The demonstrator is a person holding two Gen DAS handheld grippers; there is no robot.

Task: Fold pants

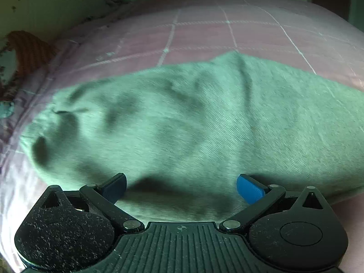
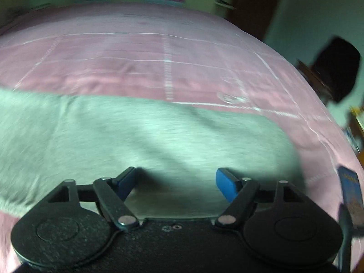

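Pale green pants lie rumpled on a pink bed: soft, light, floppy. Left gripper and right gripper hover open, empty. Best pinched at an edge.

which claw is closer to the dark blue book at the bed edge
Right. The book stands just right of the right claw; the left claw is over the pants, with no book in its view.
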